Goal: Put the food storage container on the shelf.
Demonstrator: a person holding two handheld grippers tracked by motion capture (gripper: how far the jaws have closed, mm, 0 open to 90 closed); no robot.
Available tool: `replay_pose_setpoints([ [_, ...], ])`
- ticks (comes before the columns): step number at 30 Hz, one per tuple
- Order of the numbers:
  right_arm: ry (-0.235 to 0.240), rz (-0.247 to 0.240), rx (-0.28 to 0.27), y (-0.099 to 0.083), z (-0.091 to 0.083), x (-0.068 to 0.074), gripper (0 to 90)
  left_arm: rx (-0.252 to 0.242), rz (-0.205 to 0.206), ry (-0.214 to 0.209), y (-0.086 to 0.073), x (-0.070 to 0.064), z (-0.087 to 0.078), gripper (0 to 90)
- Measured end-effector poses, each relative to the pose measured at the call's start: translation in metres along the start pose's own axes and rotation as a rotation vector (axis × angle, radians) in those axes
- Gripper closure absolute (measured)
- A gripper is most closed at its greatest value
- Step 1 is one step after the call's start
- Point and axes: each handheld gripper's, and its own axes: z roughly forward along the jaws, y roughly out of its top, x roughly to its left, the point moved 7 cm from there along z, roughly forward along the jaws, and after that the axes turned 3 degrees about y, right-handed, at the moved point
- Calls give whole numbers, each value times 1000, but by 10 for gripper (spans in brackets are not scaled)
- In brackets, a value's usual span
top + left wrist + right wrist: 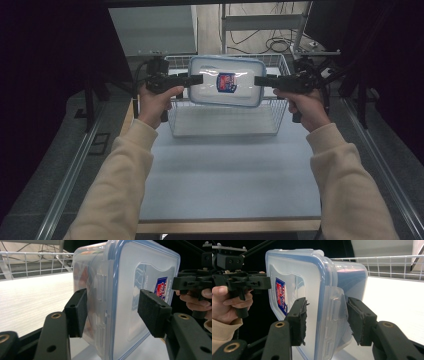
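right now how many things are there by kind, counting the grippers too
grippers: 2, the left gripper and the right gripper
lidded plastic container: 1, held between the two grippers
white wire basket: 1, on the table
total: 4

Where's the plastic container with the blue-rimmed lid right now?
In the high view the plastic container is held up over the wire basket at the table's far end, between the left gripper and the right gripper, whose jaws straddle its two short ends.
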Motion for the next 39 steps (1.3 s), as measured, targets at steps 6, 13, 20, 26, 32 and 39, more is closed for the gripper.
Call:
replay_pose_setpoints([
  [6, -8, 28, 40, 8, 7, -14, 514, 16, -48, -4, 1, 13, 15, 425],
  [13, -25, 66, 65, 13, 19, -28, 508, 36, -73, -5, 2, 26, 26, 422],
  [20, -27, 92, 64, 16, 28, -37, 507, 46, -107, -9, 4, 37, 33, 422],
  [26, -45, 125, 45, 21, 36, -47, 486, 43, -151, -19, 8, 45, 39, 423],
  [32, -53, 186, 14, 20, 42, -57, 473, 27, -215, -32, 12, 54, 50, 404],
  [39, -121, 212, -13, 20, 49, -66, 439, 10, -274, 0, 14, 65, 65, 358],
])
